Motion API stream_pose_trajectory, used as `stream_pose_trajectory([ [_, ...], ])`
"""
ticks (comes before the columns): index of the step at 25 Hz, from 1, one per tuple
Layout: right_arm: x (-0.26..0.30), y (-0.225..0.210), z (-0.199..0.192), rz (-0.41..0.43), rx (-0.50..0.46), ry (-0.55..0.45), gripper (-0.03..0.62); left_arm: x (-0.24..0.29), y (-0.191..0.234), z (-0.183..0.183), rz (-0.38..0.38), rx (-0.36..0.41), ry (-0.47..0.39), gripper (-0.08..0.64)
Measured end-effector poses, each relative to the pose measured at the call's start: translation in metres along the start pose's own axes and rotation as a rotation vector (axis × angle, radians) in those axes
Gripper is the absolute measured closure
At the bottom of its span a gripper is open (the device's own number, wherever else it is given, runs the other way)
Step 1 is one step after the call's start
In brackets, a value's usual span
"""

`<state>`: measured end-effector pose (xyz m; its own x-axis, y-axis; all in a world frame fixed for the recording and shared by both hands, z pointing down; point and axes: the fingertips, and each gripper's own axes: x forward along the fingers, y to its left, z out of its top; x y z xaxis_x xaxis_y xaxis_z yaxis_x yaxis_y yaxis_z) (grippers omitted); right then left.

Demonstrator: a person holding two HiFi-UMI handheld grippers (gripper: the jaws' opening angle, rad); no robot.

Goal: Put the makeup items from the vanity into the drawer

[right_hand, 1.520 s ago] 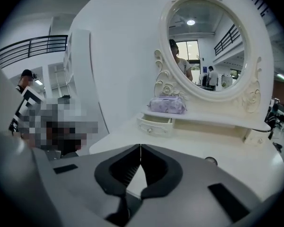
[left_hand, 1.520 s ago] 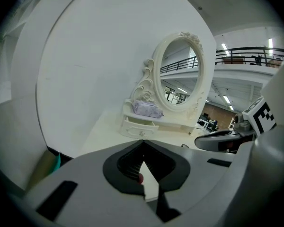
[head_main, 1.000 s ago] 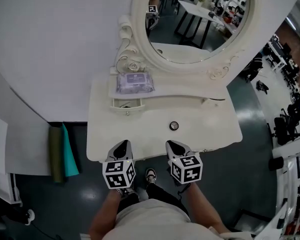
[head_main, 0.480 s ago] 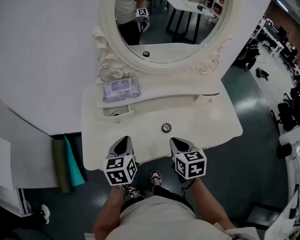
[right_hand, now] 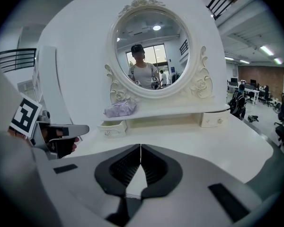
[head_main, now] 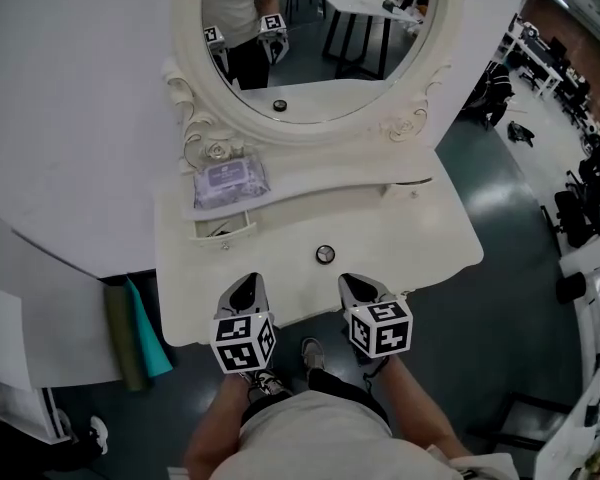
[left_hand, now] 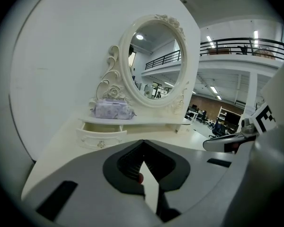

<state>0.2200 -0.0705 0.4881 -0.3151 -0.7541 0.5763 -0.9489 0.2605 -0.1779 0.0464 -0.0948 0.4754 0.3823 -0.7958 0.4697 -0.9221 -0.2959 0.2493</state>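
A purple packet lies on the cream vanity's raised shelf at the left, under the oval mirror. Just below it the small left drawer stands pulled open. A small round dark item rests on the tabletop's middle. My left gripper and right gripper hover side by side over the vanity's front edge, both shut and empty, the round item ahead and between them. The left gripper view shows the packet and open drawer ahead; the right gripper view shows them to the left.
A closed small drawer sits at the shelf's right end. Teal and olive panels lean on the floor left of the vanity. The white wall stands behind the mirror. The person's legs and shoes are right below the front edge.
The head view has swung, so the vanity now sits further left in the picture. Both grippers have shifted a little rightward along the front edge and stayed shut.
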Motion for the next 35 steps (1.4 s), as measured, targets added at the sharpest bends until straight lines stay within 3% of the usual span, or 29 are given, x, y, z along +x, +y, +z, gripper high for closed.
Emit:
stream_pose_trajectory([
  [15,0.027,-0.024,-0.026,0.047,0.094,0.044,0.566,0.018,-0.009,-0.039,0.011,0.026,0.129,0.555],
  [18,0.04,-0.031,-0.029,0.051,0.097,0.064,0.526,0.021,-0.008,-0.046,0.027,0.018,0.148,0.555],
  [29,0.088,-0.044,-0.04,0.094,0.061,0.146,0.433,0.029,0.012,-0.07,0.118,-0.048,0.195,0.555],
  [35,0.111,-0.043,-0.045,0.099,-0.079,0.216,0.396,0.031,0.022,-0.077,0.16,-0.082,0.208,0.555],
])
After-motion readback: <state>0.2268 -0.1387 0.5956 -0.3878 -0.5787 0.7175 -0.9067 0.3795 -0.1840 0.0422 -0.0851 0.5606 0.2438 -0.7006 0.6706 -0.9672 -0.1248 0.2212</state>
